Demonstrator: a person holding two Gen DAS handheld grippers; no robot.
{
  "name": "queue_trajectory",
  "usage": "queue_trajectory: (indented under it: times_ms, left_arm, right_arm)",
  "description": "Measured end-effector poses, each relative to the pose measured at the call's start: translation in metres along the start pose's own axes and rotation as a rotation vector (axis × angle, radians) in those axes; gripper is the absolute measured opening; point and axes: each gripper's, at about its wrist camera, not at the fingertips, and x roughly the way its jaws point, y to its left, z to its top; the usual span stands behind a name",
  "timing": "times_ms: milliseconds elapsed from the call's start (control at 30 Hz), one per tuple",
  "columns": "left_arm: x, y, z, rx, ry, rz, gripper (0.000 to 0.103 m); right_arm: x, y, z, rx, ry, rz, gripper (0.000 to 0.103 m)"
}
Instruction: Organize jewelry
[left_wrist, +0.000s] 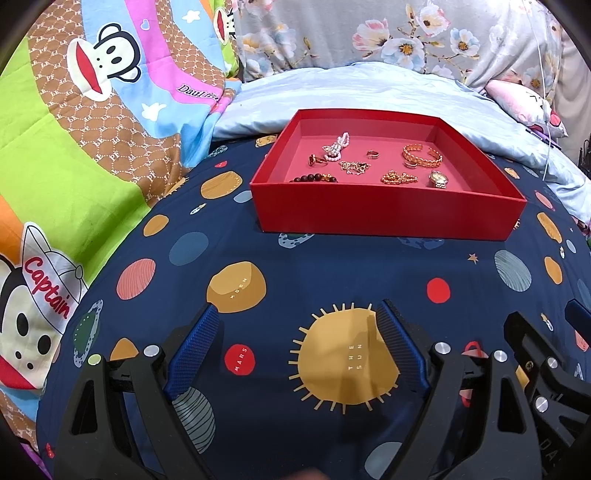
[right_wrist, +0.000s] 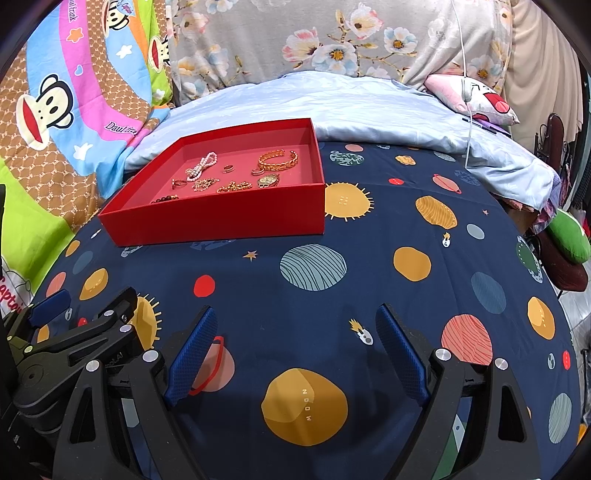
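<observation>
A red open box (left_wrist: 388, 214) (right_wrist: 221, 221) stands on the navy planet-print bedsheet (left_wrist: 295, 266). Inside lie a pearl bracelet (left_wrist: 338, 146) (right_wrist: 205, 164), a gold chain bangle (left_wrist: 421, 155) (right_wrist: 277, 159), a gold watch (left_wrist: 438, 179) (right_wrist: 268, 180), gold chains (left_wrist: 399, 179) (right_wrist: 232, 186), a small ring (left_wrist: 372, 154) (right_wrist: 228, 168) and dark beads (left_wrist: 314, 179) (right_wrist: 164, 199). My left gripper (left_wrist: 297, 314) is open and empty, well in front of the box. My right gripper (right_wrist: 295, 317) is open and empty, in front and right of the box. Each gripper shows at the edge of the other's view.
A light blue quilt (left_wrist: 351, 92) lies behind the box. A cartoon monkey blanket (left_wrist: 92, 110) rises on the left. Floral fabric (right_wrist: 332, 40) hangs at the back. A pink pillow (right_wrist: 469, 96) and a white cable (right_wrist: 467, 110) are at the back right.
</observation>
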Motion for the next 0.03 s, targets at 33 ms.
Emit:
queue_trajectory:
  times_ms: [33]
  left_arm:
    - [0.0004, 0.0002, 0.0002, 0.0, 0.001, -0.002, 0.084]
  right_arm:
    - [0.0, 0.0, -0.0001, 0.001, 0.0, 0.0, 0.086]
